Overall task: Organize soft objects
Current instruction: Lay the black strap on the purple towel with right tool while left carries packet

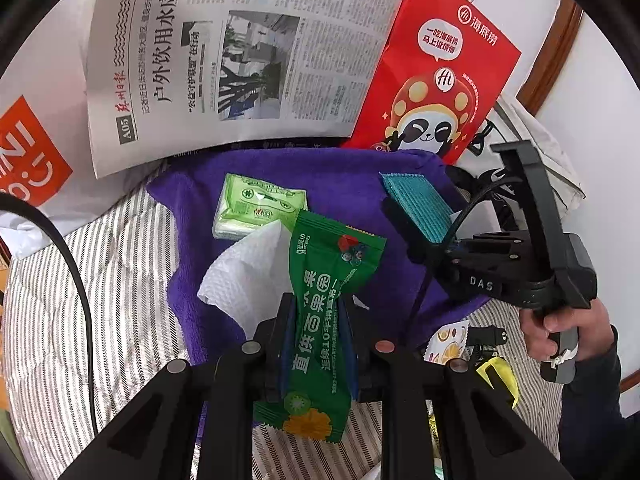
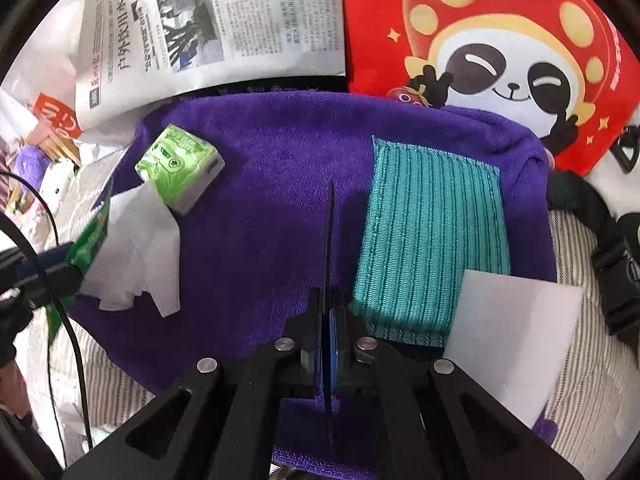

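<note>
My left gripper (image 1: 318, 320) is shut on a dark green wet-wipe packet (image 1: 324, 312), held upright above a purple towel (image 1: 392, 248). On the towel lie a light green tissue pack (image 1: 256, 210), a crumpled white tissue (image 1: 244, 276) and a teal ribbed cloth (image 1: 420, 208). In the right wrist view my right gripper (image 2: 330, 312) is shut on a thin dark flat card seen edge-on (image 2: 330, 240), above the towel (image 2: 272, 208), left of the teal cloth (image 2: 432, 236). The tissue pack (image 2: 180, 166) and white tissue (image 2: 136, 252) lie at the left.
A newspaper (image 1: 240, 56) and a red panda paper bag (image 1: 436, 76) stand behind the towel. A white sheet (image 2: 516, 344) lies at the towel's right edge. Black straps (image 2: 616, 280) lie to the right. The striped bedding (image 1: 120, 280) surrounds the towel. A cable (image 1: 76, 280) runs at the left.
</note>
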Demonstrator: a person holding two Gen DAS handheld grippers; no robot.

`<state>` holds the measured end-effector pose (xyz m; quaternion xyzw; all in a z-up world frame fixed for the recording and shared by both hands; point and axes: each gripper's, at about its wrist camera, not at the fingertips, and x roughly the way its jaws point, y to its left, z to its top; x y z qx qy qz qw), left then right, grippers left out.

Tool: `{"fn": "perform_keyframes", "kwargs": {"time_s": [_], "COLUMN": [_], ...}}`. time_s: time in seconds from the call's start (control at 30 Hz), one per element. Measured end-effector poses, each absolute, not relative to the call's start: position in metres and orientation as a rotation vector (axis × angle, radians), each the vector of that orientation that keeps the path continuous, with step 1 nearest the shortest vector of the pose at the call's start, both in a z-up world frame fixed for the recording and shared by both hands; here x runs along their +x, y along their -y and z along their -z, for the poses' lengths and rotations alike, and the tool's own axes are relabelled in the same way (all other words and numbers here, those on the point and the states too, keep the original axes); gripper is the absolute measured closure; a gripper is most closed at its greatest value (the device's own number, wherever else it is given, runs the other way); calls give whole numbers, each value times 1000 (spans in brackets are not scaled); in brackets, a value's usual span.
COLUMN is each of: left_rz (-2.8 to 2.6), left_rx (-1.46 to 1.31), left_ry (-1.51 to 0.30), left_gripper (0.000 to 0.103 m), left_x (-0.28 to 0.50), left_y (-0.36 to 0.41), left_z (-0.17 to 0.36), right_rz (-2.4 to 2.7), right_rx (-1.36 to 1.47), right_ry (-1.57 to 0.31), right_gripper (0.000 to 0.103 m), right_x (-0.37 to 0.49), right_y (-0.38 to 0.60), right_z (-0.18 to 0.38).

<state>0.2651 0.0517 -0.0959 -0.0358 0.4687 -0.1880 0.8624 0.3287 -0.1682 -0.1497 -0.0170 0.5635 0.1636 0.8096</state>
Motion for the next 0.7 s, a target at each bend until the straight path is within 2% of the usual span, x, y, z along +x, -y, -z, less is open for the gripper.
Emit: {"fn": "perform_keyframes", "kwargs": {"time_s": [0.23, 0.3, 0.5, 0.7], "left_rz": [381, 382, 383, 399], "left_rx": [-62, -62, -58, -49], "left_ry": [-1003, -1007, -1023, -1035], "left_gripper": [83, 83, 83, 83], "left_x": [267, 268, 274, 283], "left_y": [-50, -49, -38, -27], "left_z": [100, 101, 104, 107], "right_rz": [-361, -365, -391, -393], "right_rx": [6, 2, 18, 37], "right_ry": [-1217, -1222, -1214, -1172], "right_gripper": [97, 87, 70, 68], "right_x": [330, 328, 318, 311], "right_y": [185, 187, 184, 191], "right_z": [146, 145, 136, 120]}}
